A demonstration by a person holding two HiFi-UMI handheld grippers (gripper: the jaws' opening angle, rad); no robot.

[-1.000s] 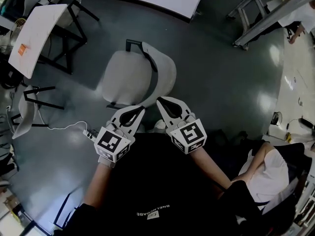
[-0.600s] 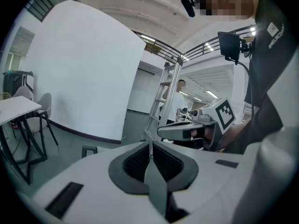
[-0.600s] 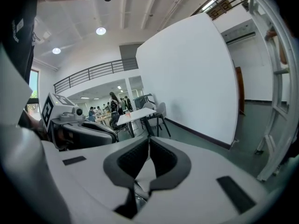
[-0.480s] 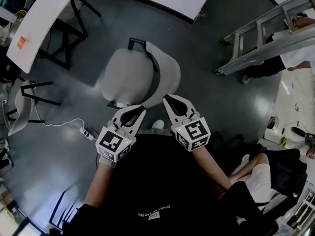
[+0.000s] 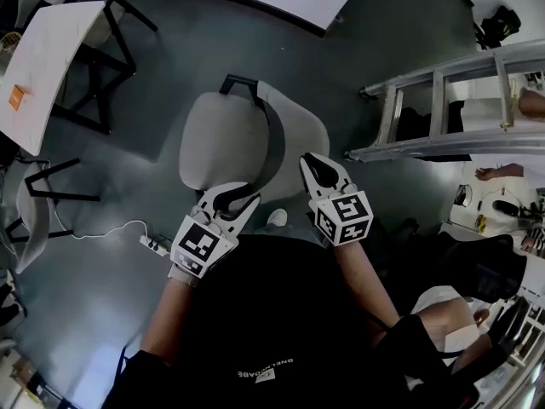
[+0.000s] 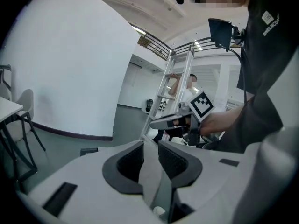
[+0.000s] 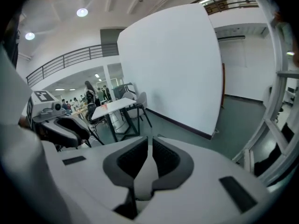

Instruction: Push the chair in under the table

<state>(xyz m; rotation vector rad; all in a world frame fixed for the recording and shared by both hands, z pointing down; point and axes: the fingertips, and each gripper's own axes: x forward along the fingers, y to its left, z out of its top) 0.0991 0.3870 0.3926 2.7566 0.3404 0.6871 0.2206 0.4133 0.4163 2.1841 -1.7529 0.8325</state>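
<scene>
Standing just behind a white chair (image 5: 223, 139), a person in a dark top holds two grippers out toward its backrest. The chair sits on open grey floor w/ its seat turned away from the person, so the backrest is the nearest part & the natural place to push from. The table (image 5: 51, 54) it belongs under is well apart from the chair, beyond the seat & off to the left. No part of the chair is under it, so the task looks barely begun.

The left gripper (image 5: 232, 196) hovers at the near-left end of the chair's backrest, jaws a narrow way apart & opening. Its own camera shows a pale strip in the gap, prob. part of the gripper itself rather than the chair, tho the view is too close to be sure. My guess is it's opening to take the rim. The right gripper (image 5: 317, 165) is at the right side of the backrest, jaws closed together w/ nothing between them, likely meant to press as a blunt pusher rather than to grip. Whether either one touches the chair yet, I can't tell.

A metal ladder (image 5: 443, 109) is off to the chair's right. A power strip (image 5: 156, 245) w/ its cable lies on the floor near the chair's left rear.
</scene>
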